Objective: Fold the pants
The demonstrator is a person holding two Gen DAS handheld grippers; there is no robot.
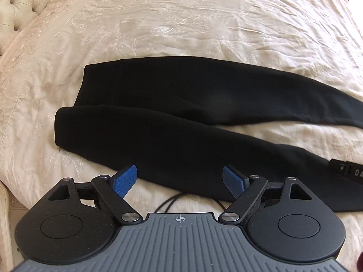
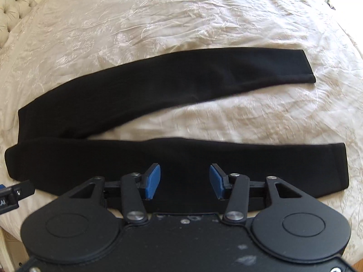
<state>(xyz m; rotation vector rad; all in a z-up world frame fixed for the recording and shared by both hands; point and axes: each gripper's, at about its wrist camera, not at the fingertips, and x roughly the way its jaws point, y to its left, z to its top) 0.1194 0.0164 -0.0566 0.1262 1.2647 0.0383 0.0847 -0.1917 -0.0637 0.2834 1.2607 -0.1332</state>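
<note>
Black pants lie flat on a cream bedspread, waist to the left, two legs running right. In the right wrist view the pants show both leg ends, the far leg hem and the near leg hem. My left gripper is open and empty, over the near edge of the near leg by the waist. My right gripper is open and empty, over the near leg's middle. The right gripper's tip shows in the left wrist view.
A tufted cream headboard stands at the far left. The bed's carved frame edge shows at the lower left. A thin black cord lies on the bedspread under my left gripper.
</note>
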